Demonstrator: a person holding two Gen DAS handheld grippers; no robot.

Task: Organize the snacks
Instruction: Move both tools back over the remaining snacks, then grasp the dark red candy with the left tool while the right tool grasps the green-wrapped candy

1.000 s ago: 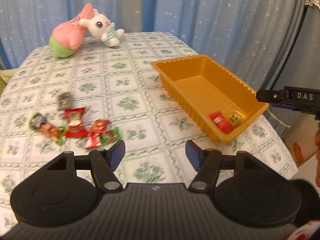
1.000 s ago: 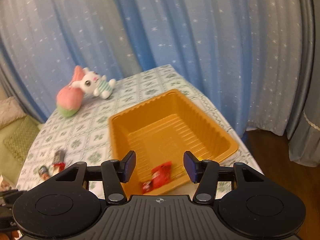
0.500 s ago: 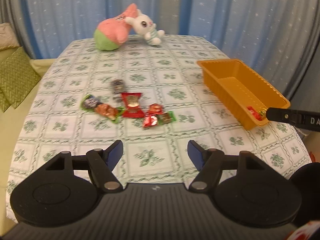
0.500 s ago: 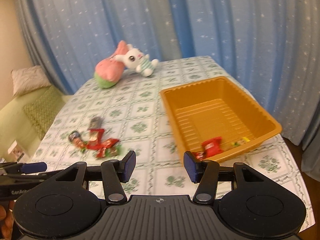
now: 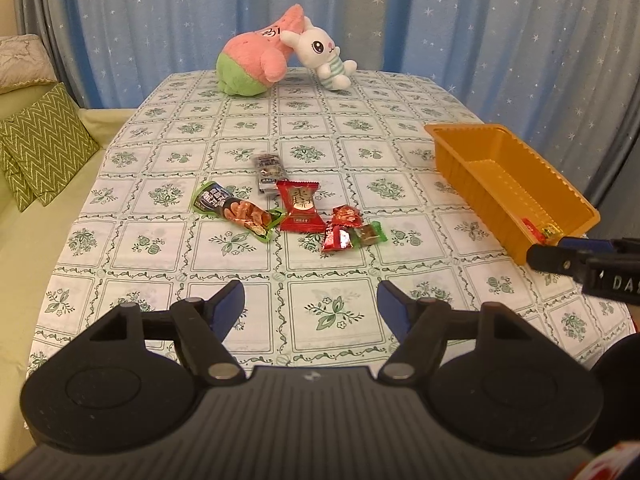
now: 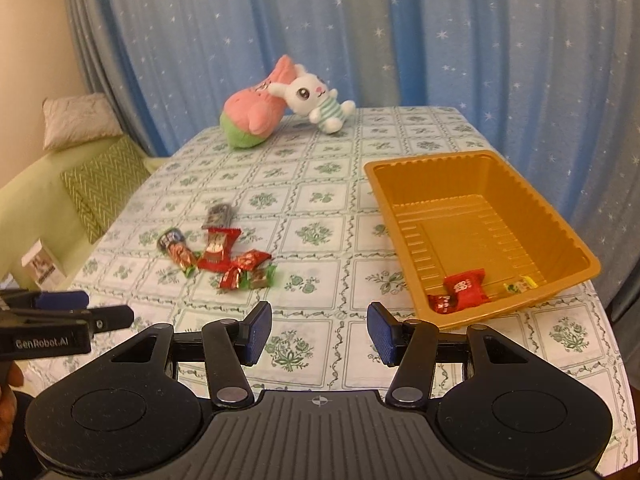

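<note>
An orange plastic tray (image 6: 556,224), rectangular with ribbed, scalloped walls and a ridged floor, sits near the right edge of a table (image 6: 320,152) covered in a smooth cloth printed with green floral squares. Inside the tray, gathered at its near end, lie a glossy red wrapped snack (image 6: 466,287), a smaller red wrapper (image 6: 440,303) beside it, and a small yellow-and-green candy (image 6: 519,285) towards the near right corner; most of the tray floor is bare. On the cloth near the table's middle, well apart from the tray, lies a loose cluster of crinkly foil packets: a dark grey packet (image 5: 270,170) farthest back, a large red square-ish packet (image 5: 300,207) in front of it, a long green-edged packet (image 5: 236,210) to its left showing orange pieces, two small red candies (image 5: 340,230), and a small green-wrapped sweet (image 5: 370,234). At the table's far edge two soft plush toys lean together, a pink and green one (image 5: 256,58) and a white rabbit (image 5: 324,54) in a striped top. The left gripper (image 5: 310,306), black with blue pads, hovers above the near edge with its jaws spread, having just been opening, nothing between them. The right gripper (image 6: 319,332) hangs above the near edge just beside the tray's near corner, its jaws parted and empty.
</note>
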